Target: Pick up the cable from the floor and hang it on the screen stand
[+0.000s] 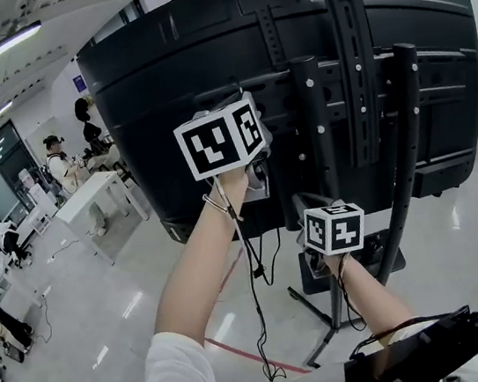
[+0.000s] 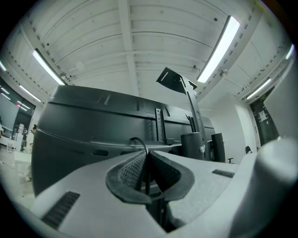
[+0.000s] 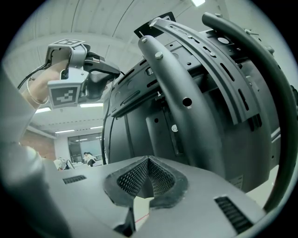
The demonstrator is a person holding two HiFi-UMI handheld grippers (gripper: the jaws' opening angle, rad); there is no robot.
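A big black screen (image 1: 160, 82) shows its back on a dark stand with two upright poles (image 1: 314, 130). My left gripper (image 1: 247, 153) is raised against the screen's back, shut on a thin black cable (image 1: 256, 308) that dangles past my forearm toward the floor. In the left gripper view the cable (image 2: 141, 142) arches up out of the closed pads of the left gripper (image 2: 145, 155). My right gripper (image 1: 333, 227) sits lower, close to the stand pole (image 3: 177, 93). The right gripper (image 3: 148, 162) has its jaws together with nothing between them. The hanging cable (image 3: 104, 139) shows at its left.
The stand's base (image 1: 331, 332) rests on a glossy floor marked with a red tape line (image 1: 246, 354). People stand by a white table (image 1: 88, 195) at the far left. A black device (image 1: 415, 355) juts in at the lower right.
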